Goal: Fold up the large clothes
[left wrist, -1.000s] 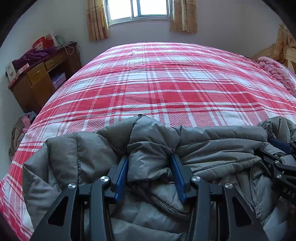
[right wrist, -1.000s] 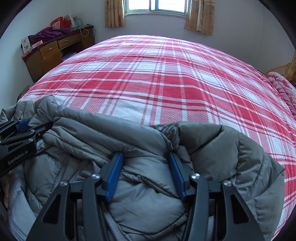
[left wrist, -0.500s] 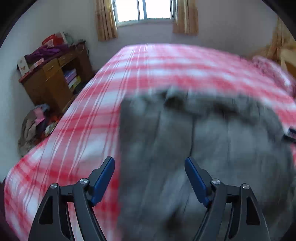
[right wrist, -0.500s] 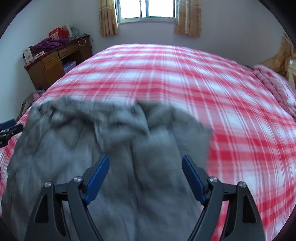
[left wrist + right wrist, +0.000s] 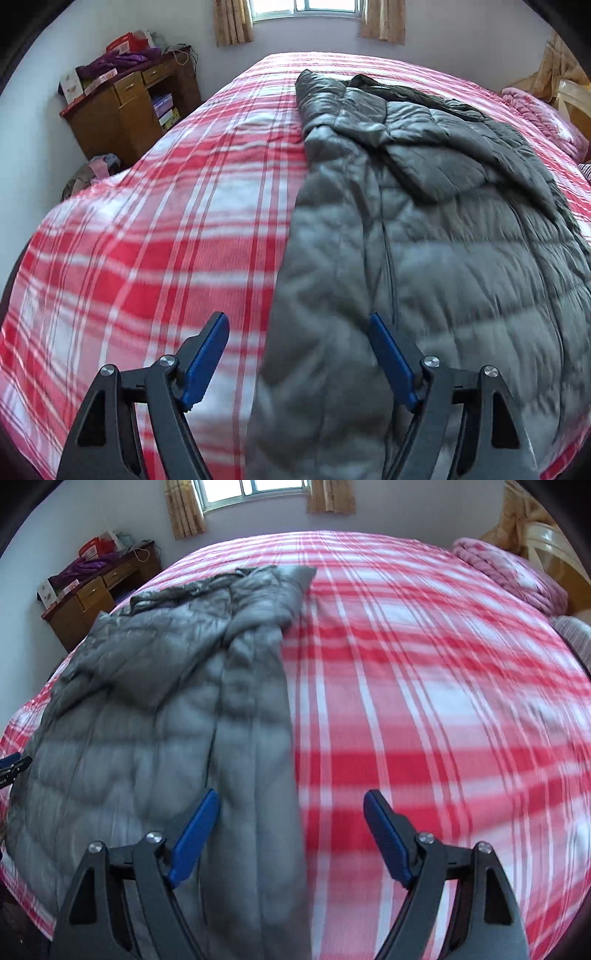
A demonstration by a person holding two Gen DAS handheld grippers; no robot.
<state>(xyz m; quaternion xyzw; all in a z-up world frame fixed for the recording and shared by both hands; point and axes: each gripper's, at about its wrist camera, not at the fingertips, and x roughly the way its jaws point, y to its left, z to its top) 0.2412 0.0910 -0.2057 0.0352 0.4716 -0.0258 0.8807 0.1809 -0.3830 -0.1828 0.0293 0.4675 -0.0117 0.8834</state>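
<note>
A grey quilted down coat [image 5: 424,229] lies spread lengthwise on the red-and-white plaid bed [image 5: 166,221], a sleeve folded across its upper part. My left gripper [image 5: 299,325] is open above the coat's left edge near the hem, nothing between its blue pads. In the right wrist view the coat [image 5: 155,709] fills the left half, and my right gripper [image 5: 291,801] is open over its right edge, pads apart and empty. The left gripper's tip [image 5: 13,766] peeks in at the far left edge.
A wooden desk [image 5: 122,107] piled with boxes and purple cloth stands by the left wall, with clothes heaped on the floor [image 5: 92,173] beside it. A pink blanket [image 5: 509,576] and a wooden chair [image 5: 554,546] sit at the bed's right side.
Both grippers let go of the bunched coat and opened. They pulled back toward the near bed edge, and the coat now lies flat and stretched out.
</note>
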